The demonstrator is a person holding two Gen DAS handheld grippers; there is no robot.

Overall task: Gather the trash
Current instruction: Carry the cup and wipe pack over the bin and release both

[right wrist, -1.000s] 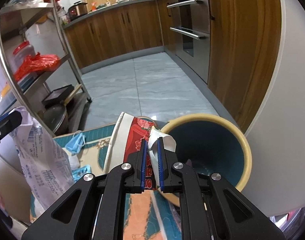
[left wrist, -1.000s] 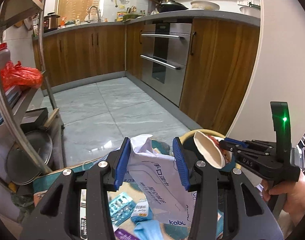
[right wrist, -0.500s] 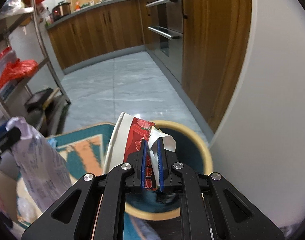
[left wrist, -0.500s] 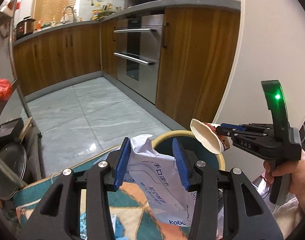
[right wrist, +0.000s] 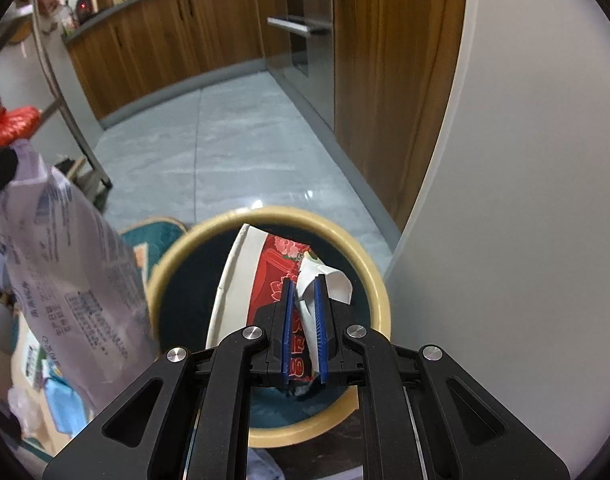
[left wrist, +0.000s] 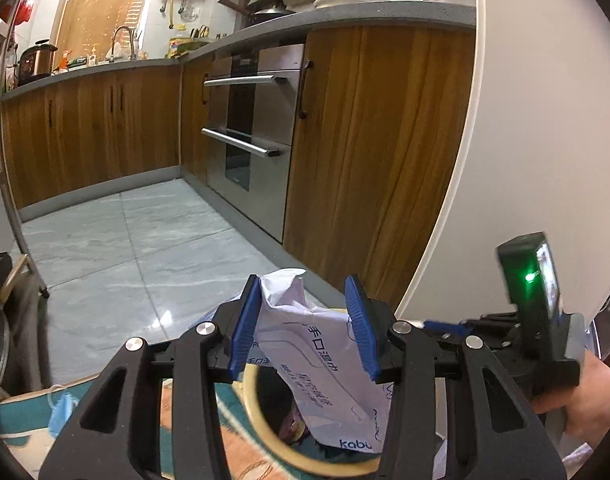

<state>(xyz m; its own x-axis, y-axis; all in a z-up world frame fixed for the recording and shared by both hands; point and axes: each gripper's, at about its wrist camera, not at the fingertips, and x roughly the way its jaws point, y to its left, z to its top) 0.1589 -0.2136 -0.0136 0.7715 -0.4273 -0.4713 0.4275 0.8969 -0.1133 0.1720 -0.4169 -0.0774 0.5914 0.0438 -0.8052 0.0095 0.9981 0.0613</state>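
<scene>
Kitchen floor, grey tile, wood cabinets and a steel oven [left wrist: 245, 136] running along the back — that's the backdrop, with a white wall on the right.

Right gripper [right wrist: 303, 324] is pressed tight on a crushed paper cup [right wrist: 265, 280], red print with a white inside. The blue pads [right wrist: 285, 328] are pinching its torn white flap, and the cup hangs right over the mouth of the trash bin [right wrist: 369, 276], the one with the yellow rim and dark inside. Looks like it's already partly below the rim line, though with the fisheye I can't be sure how deep.

Left gripper [left wrist: 305, 332] has its jaws fairly wide, but they're holding a crumpled white wet-wipe pack [left wrist: 317, 364] between them, with "kabu" printed at the bottom. In the left view the pack dangles over the near side of the bin [left wrist: 253, 404]; in the right view the pack [right wrist: 65, 264] sits just to the left of the rim.

So I'd call this the drop-off step, both pieces of trash lined up at the bin. Next move is probably just to open the right jaws so the cup falls in, then nudge the pack further over the opening and let go — it looks floppy, so it could catch on the rim. More litter is on the patterned mat [left wrist: 209, 436], including a blue face mask [left wrist: 63, 416], so pickup isn't done.
</scene>
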